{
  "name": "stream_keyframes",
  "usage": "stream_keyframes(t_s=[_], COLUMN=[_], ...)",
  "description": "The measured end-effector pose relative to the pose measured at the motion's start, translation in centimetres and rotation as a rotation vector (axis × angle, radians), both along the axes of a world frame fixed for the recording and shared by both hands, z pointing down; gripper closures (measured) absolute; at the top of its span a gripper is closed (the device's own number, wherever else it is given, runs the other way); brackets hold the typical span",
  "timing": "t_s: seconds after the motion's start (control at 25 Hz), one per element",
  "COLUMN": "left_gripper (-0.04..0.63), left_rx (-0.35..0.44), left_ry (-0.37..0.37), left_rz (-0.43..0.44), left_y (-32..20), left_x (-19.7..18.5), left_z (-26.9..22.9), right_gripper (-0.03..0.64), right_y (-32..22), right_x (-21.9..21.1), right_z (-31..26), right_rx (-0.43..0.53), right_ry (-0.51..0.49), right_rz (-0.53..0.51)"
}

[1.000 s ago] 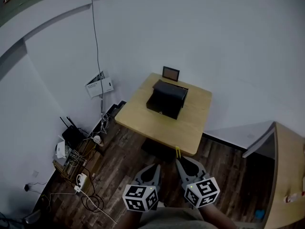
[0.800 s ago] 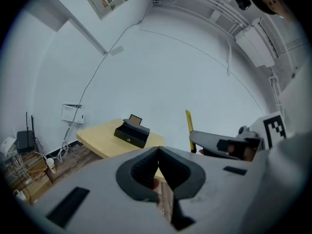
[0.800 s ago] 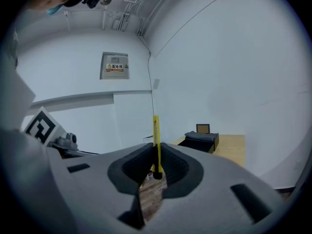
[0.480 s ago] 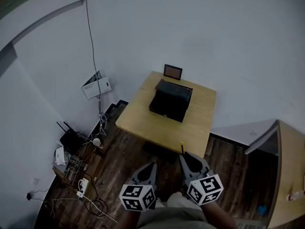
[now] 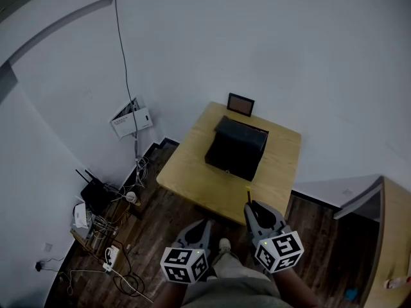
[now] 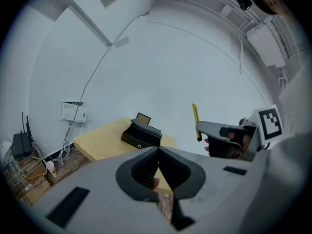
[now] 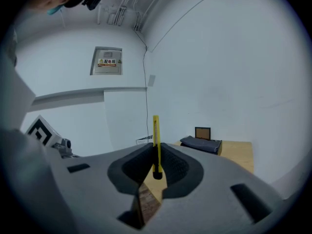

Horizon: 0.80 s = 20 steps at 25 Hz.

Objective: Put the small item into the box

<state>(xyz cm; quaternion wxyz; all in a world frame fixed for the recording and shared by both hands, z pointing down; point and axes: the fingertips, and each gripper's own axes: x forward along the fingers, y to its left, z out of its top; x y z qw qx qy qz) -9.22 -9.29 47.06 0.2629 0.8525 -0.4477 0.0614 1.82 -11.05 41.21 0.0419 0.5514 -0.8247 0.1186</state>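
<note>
A black box (image 5: 236, 147) with its lid folded back sits on a small wooden table (image 5: 192, 172) against the white wall. It also shows in the left gripper view as the box (image 6: 141, 135) and in the right gripper view as the box (image 7: 201, 144). My right gripper (image 5: 250, 208) hovers over the floor short of the table's near edge, shut on a thin yellow stick (image 5: 248, 194) that points up between the jaws. The right gripper view shows that stick (image 7: 156, 145) upright. My left gripper (image 5: 204, 224) is beside it, shut with nothing in it (image 6: 157, 152).
A small dark picture frame (image 5: 241, 104) stands behind the box. On the floor at the left lie a router and tangled cables (image 5: 96, 201). A white panel (image 5: 131, 118) hangs on the wall. A wooden cabinet (image 5: 393, 236) stands at the right. A person's shoe (image 5: 223, 244) shows between the grippers.
The table and box have drawn nearer and shifted right and down in the head view. Both grippers keep their pose, and the yellow stick stays held in the right one.
</note>
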Motion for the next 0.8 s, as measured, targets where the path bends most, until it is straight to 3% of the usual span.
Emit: stream_keyframes(t_s=[0.36,0.8], left_gripper=[0.592,0.592], left_rx=[-0.012,-0.059], left_ry=[-0.007,-0.006], left_rz=[-0.047,-0.088], left_y=[-8.8,-16.0], left_x=[1.3,3.2], left_z=[0.0,1.7], right_gripper=[0.577,0.577], right_y=[-9.3,-18.8], right_x=[1.7,3.2], right_z=[-0.1,2.6], right_rx=[-0.015,-0.072], right_ry=[0.031,0.067], right_rz=[-0.047,-0.098])
